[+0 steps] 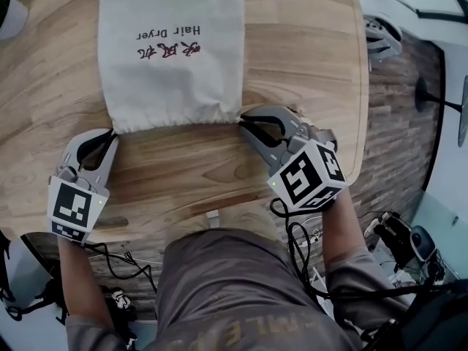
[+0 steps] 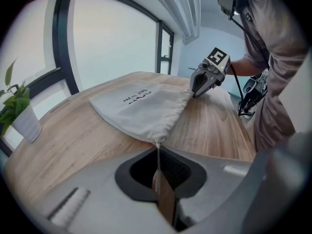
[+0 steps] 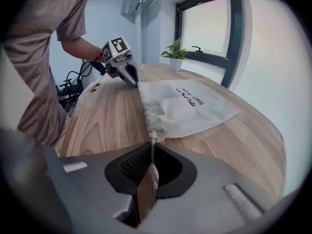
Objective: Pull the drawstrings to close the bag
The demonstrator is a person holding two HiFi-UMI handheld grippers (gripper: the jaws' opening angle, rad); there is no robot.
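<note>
A cream cloth drawstring bag [image 1: 172,53] printed "Hair Dryer" lies flat on the round wooden table [image 1: 307,42], its mouth towards me and slightly gathered. My left gripper [image 1: 110,135] is shut on the left drawstring [image 2: 157,152] at the mouth's left corner. At the right corner my right gripper [image 1: 243,121] is shut on the right drawstring [image 3: 152,152]. Both cords run taut from the bag [image 2: 141,108] into the closed jaws. The bag [image 3: 187,106] shows puckering at each corner.
A small potted plant [image 2: 19,113] stands at the table's far edge, also seen as the plant [image 3: 174,57] by the window. Cables [image 1: 314,269] hang below the table's near edge beside my legs. Wood-plank floor lies to the right.
</note>
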